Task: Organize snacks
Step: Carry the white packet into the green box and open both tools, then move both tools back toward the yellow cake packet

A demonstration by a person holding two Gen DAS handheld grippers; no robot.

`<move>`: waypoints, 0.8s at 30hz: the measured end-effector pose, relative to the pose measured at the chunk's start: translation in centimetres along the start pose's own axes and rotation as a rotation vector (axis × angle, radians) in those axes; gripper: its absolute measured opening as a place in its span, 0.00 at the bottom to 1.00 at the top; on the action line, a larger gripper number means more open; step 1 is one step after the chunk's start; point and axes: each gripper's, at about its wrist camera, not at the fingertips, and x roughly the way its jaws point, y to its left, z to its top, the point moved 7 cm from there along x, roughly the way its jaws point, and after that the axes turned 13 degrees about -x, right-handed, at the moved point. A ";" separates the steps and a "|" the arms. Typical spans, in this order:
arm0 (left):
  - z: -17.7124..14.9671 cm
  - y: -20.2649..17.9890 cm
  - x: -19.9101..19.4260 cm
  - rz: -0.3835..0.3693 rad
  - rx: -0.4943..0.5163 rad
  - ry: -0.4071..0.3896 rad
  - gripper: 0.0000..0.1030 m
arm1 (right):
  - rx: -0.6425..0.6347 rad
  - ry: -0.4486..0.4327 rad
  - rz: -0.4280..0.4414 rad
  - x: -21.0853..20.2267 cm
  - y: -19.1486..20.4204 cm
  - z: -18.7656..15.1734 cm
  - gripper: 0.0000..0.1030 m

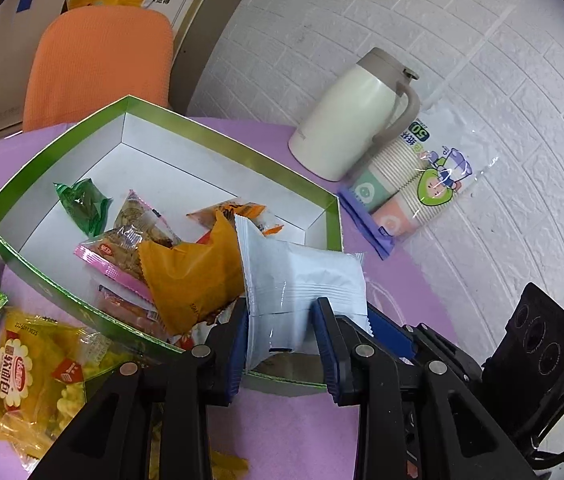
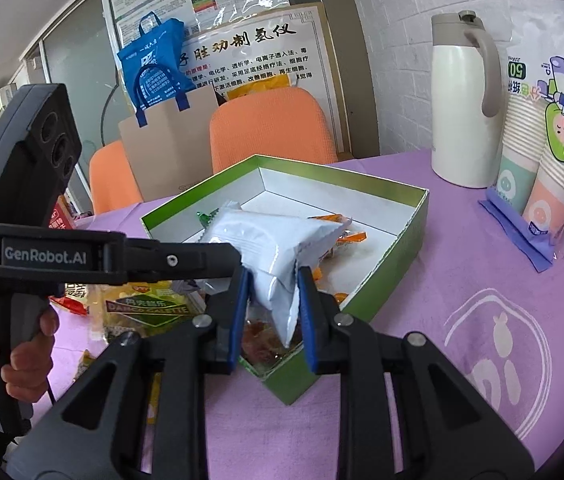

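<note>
- Left gripper (image 1: 282,336) clamps one white snack packet (image 1: 301,280) by its lower end, over the near wall of the green box (image 1: 321,204)
- Right gripper (image 2: 272,300) pinches another white snack packet (image 2: 266,248) the same way, above that box
- Both packets look light, puffy and slick; the crimped seam gives the surest hold

Box (image 2: 381,276) sits mid-table (image 2: 441,360) with a bunch of snacks (image 1: 186,264) piled in it. More snacks (image 1: 38,368) lie loose on the table just left of it. Jug (image 2: 465,100) and cup pack (image 2: 541,152) stand behind-right by the wall, chairs (image 2: 270,128) behind the table.
</note>
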 end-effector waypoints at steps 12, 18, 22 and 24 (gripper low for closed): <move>0.1 1.6 -2.0 0.162 0.009 -0.121 0.81 | -0.097 -0.019 -0.079 -0.7 0.8 -0.6 0.80; -0.7 0.9 -5.3 0.190 0.028 -0.184 0.81 | -0.120 -0.057 -0.068 -2.8 2.1 0.3 0.83; -2.1 0.9 -8.2 0.209 0.029 -0.230 0.81 | -0.134 -0.062 -0.040 -4.2 3.6 0.2 0.84; -3.0 1.1 -9.4 0.231 0.035 -0.253 0.81 | -0.140 -0.069 -0.026 -4.9 4.4 0.0 0.88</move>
